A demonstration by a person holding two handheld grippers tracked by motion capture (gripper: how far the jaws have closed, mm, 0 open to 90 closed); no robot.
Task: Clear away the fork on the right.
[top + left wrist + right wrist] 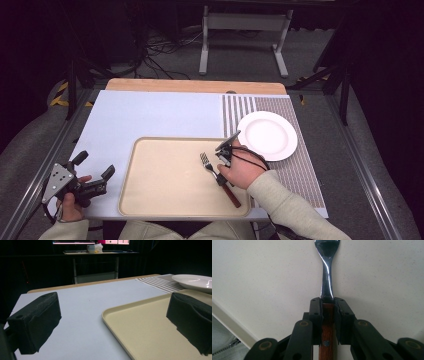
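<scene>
High view: right gripper (220, 176) over tray (150, 200), clamping fork (212, 170); plate (266, 135) beyond. Left gripper view: left gripper (112, 322) spread, empty, tray edge between jaws. Right gripper view: jaws pinch fork's wooden handle (327, 335).

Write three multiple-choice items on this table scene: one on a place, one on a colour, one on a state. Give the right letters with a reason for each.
1. Where is the white plate?
A. on the striped mat
B. on the tray
C. on the floor

2. What colour is the fork handle?
A. blue
B. reddish brown
C. white

3. How is the right hand-held gripper?
A. wide open above the plate
B. shut on the fork
C. lying on the floor

Key: 1 A, the high view shows the plate on the striped mat, right of the tray. 2 B, the right gripper view shows a reddish-brown wooden handle. 3 B, its jaws press both sides of the handle, while the left hand-held gripper is open.
</scene>
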